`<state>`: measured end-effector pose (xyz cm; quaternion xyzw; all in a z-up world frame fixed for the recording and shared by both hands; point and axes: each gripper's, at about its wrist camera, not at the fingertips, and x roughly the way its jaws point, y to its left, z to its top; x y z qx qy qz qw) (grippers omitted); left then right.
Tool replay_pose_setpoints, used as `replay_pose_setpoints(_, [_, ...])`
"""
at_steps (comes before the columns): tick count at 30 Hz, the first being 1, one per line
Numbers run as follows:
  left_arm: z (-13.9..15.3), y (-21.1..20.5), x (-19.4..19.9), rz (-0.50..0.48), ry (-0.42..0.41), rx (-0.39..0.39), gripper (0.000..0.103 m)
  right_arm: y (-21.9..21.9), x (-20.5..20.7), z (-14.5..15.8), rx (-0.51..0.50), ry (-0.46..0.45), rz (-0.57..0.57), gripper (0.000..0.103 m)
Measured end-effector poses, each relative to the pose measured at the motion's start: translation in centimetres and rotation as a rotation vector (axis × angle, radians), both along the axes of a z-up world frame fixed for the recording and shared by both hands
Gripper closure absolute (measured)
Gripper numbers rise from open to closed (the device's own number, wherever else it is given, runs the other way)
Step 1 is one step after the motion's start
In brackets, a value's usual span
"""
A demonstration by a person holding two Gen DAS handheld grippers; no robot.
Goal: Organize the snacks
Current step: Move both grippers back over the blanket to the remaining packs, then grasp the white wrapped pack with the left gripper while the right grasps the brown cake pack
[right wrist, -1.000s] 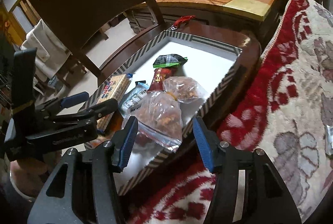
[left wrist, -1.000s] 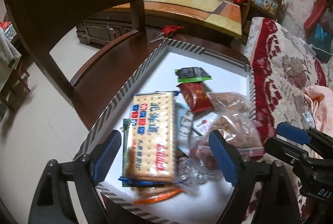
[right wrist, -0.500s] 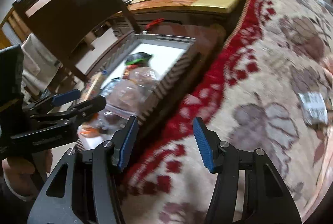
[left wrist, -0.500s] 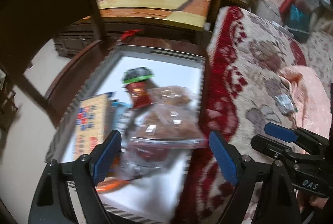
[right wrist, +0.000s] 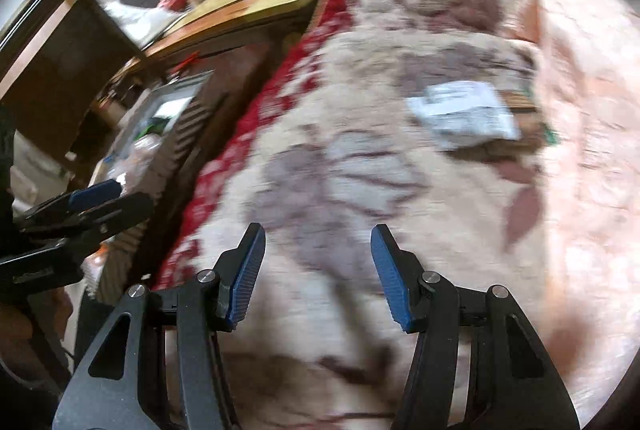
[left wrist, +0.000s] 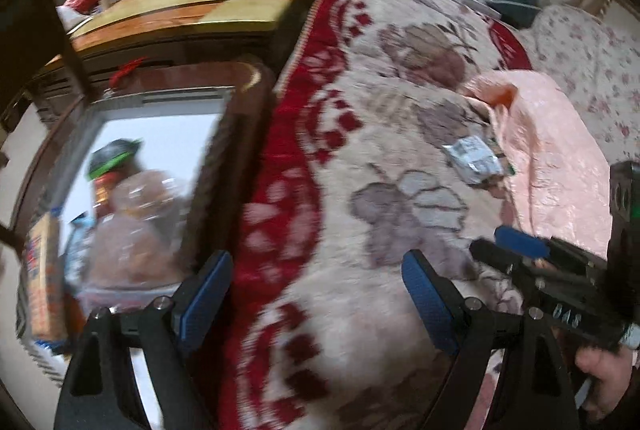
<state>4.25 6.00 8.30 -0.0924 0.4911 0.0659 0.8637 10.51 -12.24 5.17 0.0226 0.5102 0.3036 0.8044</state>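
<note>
At the far left stood the box (left wrist: pixel 208 166), and most of the snacks already lay in it: a cracker pack (left wrist: pixel 42 278) against its left wall, a green-edged packet (left wrist: pixel 114 158) farther back, and two clear bags (left wrist: pixel 136 230) heaped nearest the camera. Blur hid any smaller packs, so I counted at least four there. That part of the job looked done.

To the right, on the flowered blanket (left wrist: pixel 360 134), one silver packet (right wrist: pixel 460 112) lay alone, just beside the pink cover (left wrist: pixel 552 158) and well apart from the box. It seemed to be the one thing left to gather.

The left gripper (left wrist: pixel 316 290) hung over the blanket with jaws spread, holding nothing. The right gripper (right wrist: pixel 318 270), also spread and empty, pointed toward the silver packet without touching it.
</note>
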Motion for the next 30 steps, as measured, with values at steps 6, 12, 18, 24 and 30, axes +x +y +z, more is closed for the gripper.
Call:
replay_pose_setpoints(6, [-0.4,-1.9,1.8,-0.033,0.016,-0.004,0.015,-5.1,5.2,0.6,0.016,-0.044,-0.154,0.048])
replay_pose_setpoints(12, [-1.2,-1.1,2.6,-0.007,0.045,0.007,0.015,-4.8,11.0,-0.3,-0.004,-0.038,-0.173,0.046])
replay_pose_setpoints(18, [-1.8,-0.2,3.7,0.016,0.057,0.002,0.015,-1.3,11.2,-2.6,0.01,0.031,-0.063,0.046])
replay_pose_setpoints(24, [-1.9,-0.7,5.2,0.003,0.057,-0.008,0.015,0.4,8.0,-2.7,0.139,0.131,0.092,0.046])
replay_pose_setpoints(30, [-2.0,-3.3,8.0,-0.087,0.051,-0.027,0.015,-4.2,7.7,-1.0,0.081,0.061,-0.017,0.046])
